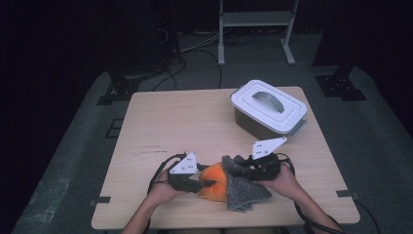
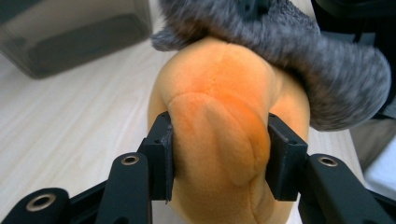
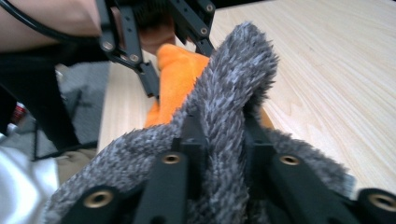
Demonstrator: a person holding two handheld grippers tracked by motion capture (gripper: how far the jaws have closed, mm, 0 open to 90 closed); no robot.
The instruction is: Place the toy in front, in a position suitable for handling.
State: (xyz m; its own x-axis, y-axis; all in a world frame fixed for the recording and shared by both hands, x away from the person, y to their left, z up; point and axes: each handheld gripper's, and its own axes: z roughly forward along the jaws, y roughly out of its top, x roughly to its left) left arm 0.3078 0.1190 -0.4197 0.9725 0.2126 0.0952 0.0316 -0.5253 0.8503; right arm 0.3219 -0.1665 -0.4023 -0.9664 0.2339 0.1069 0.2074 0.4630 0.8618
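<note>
Our forearms come in from the near edge of the table (image 1: 160, 122), and between our two hands lies the work: an orange plush (image 1: 214, 183) with a grey fur cloth (image 1: 243, 187) draped over its right side, both near the front edge and about midway across.

We hold the left gripper (image 1: 207, 183) at the plush's left side, pointing right. In the left gripper view its two black jaws stand on either side of a rounded lobe of the plush (image 2: 219, 140), pads pressed into the soft orange fabric so that it bulges between them; the jaws are clamped on the plush. Beyond the lobe, the cloth (image 2: 299, 51) lies over the far top of the plush.

We hold the right gripper (image 1: 238, 168) from the opposite side, pointing left, with its tips buried in the grey fur. In the right gripper view a raised fold of the cloth (image 3: 229, 121) stands up between the jaws, which are drawn in close and pinch it. Past that fold we see the plush (image 3: 175, 79) and the left gripper's black linkage (image 3: 140, 51) gripping it.

So the two grippers face each other, tips near one another, each closed on its own piece of the same bundle.

Farther back on the right of the table stands a lidded box (image 1: 268, 109), well apart from us.
</note>
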